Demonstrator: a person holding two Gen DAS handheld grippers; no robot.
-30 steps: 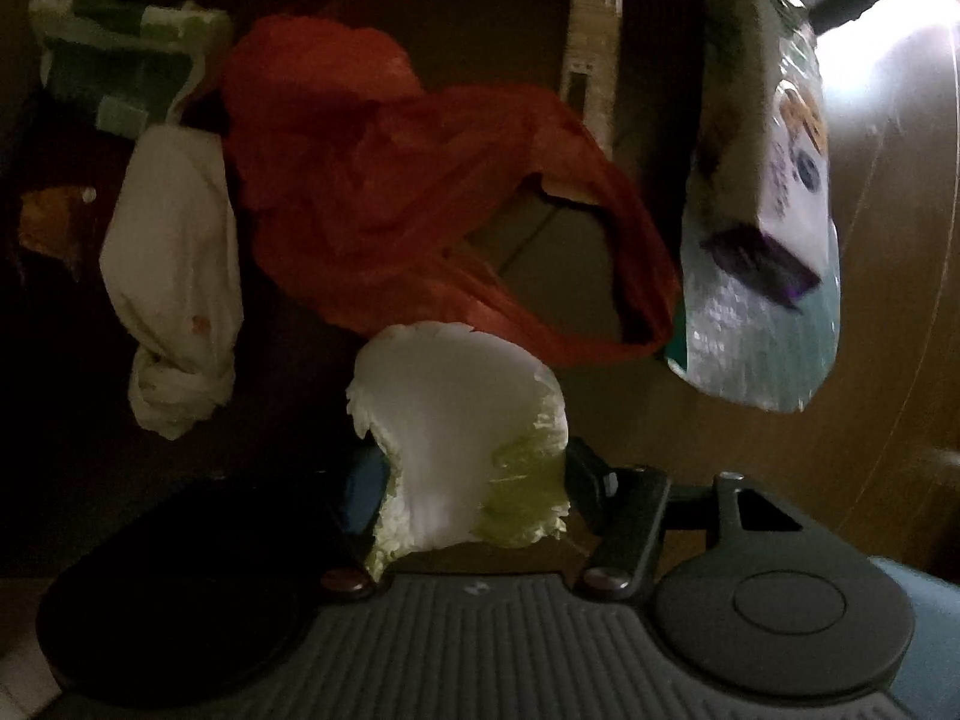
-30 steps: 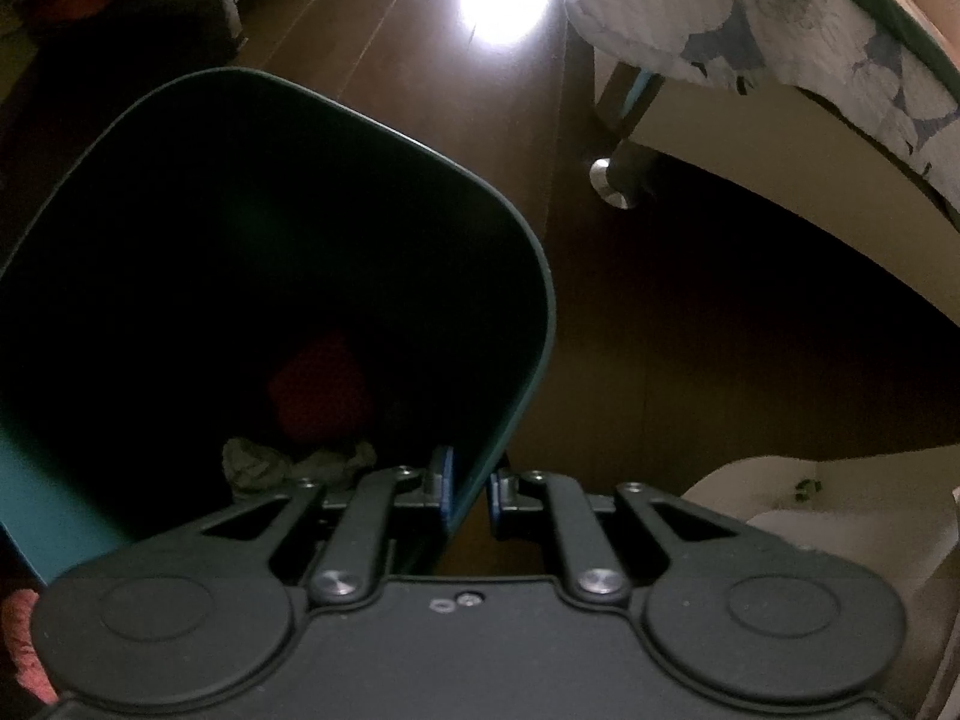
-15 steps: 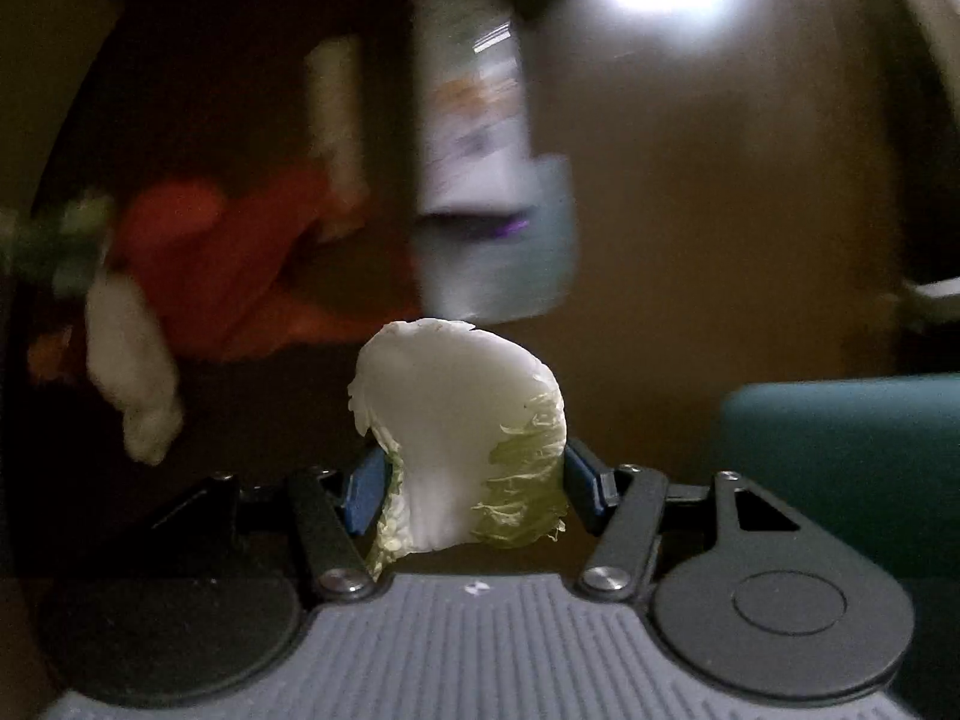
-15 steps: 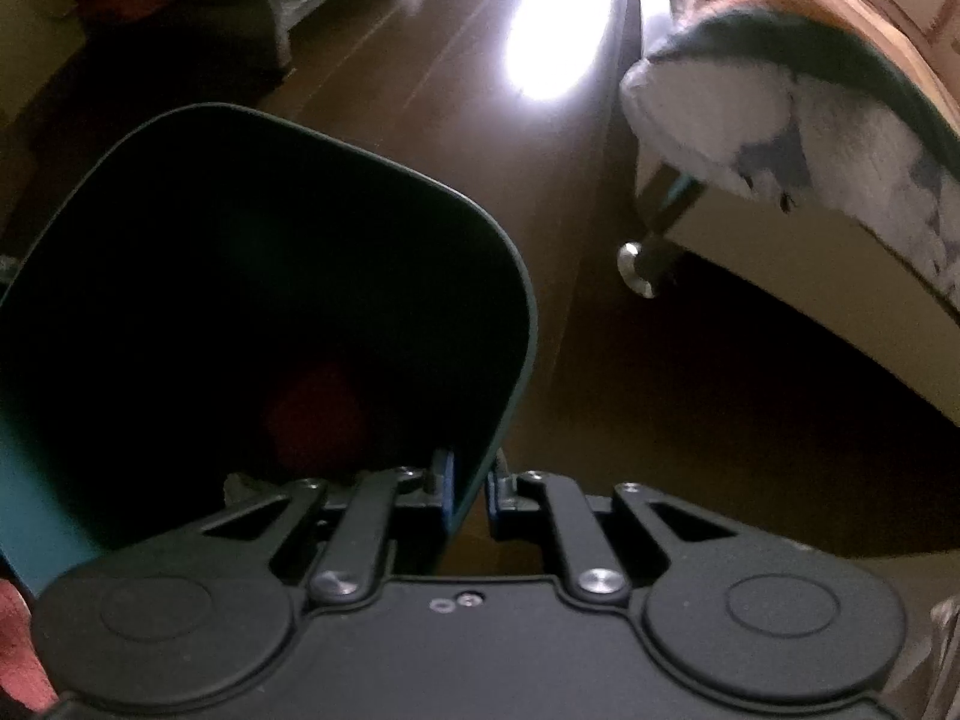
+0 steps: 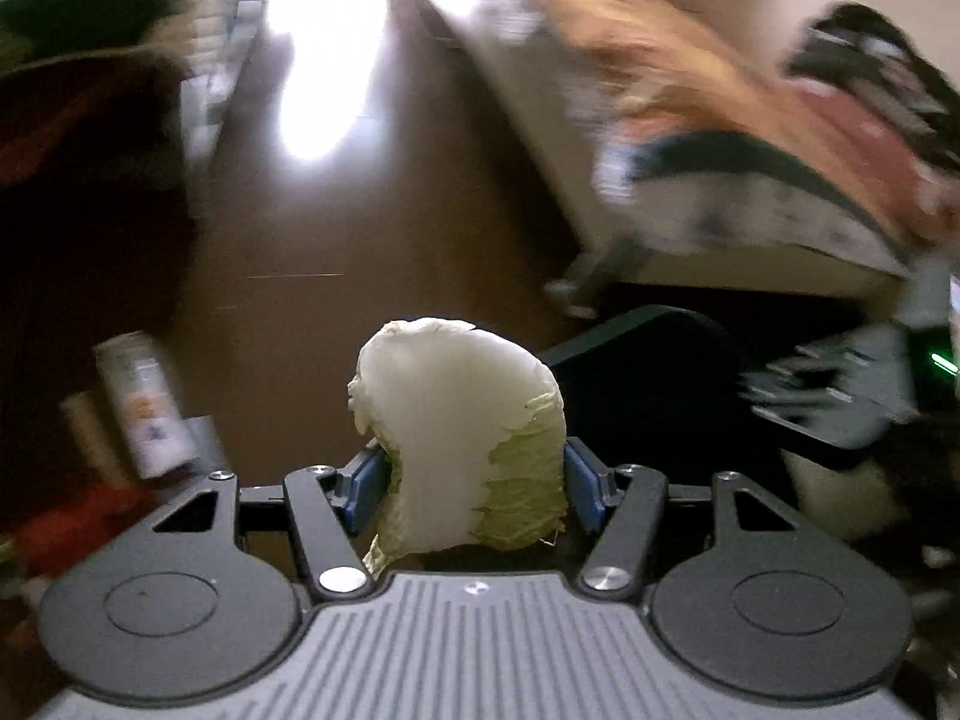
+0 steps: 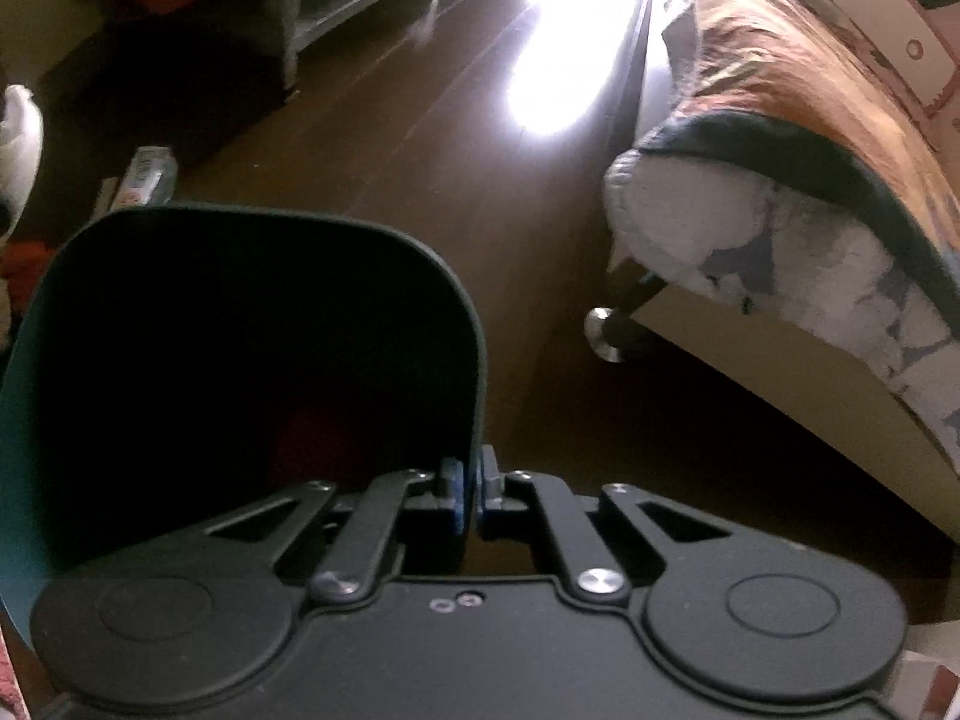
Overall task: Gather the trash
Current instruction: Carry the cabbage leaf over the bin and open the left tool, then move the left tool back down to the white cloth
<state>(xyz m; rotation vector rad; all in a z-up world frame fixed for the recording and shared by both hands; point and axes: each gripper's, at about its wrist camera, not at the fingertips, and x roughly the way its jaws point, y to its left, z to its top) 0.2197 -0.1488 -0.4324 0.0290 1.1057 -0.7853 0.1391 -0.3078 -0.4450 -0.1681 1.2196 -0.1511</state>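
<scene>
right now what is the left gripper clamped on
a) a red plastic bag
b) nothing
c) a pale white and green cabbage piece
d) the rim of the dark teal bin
c: the left gripper has its blue pads pressed against both sides of the pale white and green cabbage piece.

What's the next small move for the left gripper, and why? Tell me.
Probably carry the cabbage a little further right, over the bin, before opening. The left gripper is shut on the cabbage, and the bin's dark mouth lies just behind and right of it, not yet underneath. The right gripper pinches the bin's rim, so it looks steadied for the drop.
</scene>
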